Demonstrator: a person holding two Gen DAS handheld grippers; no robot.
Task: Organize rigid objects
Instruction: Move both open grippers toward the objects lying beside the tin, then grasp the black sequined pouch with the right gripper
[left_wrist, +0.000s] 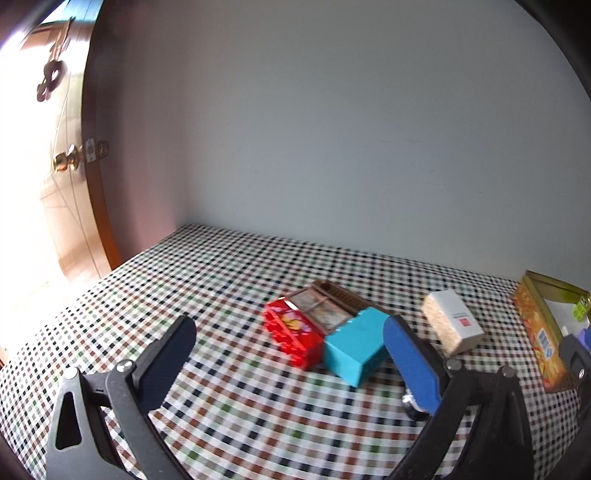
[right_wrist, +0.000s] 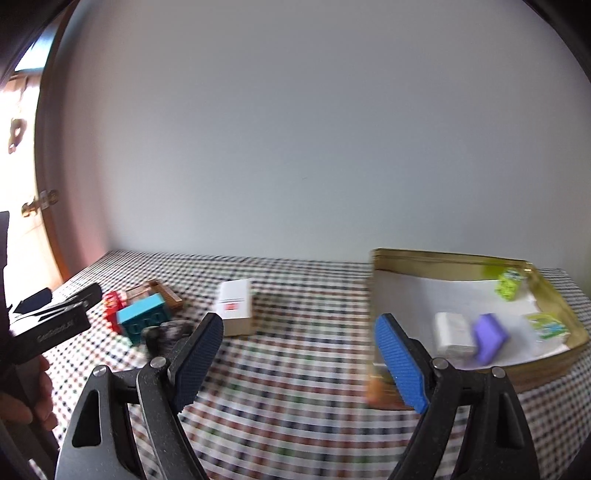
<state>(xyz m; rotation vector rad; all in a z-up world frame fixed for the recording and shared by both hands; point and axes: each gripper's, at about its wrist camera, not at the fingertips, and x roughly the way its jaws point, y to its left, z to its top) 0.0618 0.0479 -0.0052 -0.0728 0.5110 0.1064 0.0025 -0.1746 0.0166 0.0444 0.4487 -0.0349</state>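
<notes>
place: home room | signs: checked tablecloth (left_wrist: 258, 406) on table | wooden door (left_wrist: 74, 155) with brass knob (left_wrist: 66, 162) | plain wall (left_wrist: 332, 129) | gold tin (right_wrist: 554, 295) of small boxes

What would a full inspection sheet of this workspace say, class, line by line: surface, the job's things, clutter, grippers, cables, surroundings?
Surface: checked tablecloth covers the table.
Job's things: red box, teal box and brown framed box bunched together; white box lies apart; gold tin tray holds a purple block, a white packet and two green-printed boxes.
Clutter: nothing seen.
Grippers: left gripper open, nothing between its fingers; right gripper open, likewise.
Cables: nothing seen.
Surroundings: plain wall behind; wooden door with brass knob on the left.
</notes>
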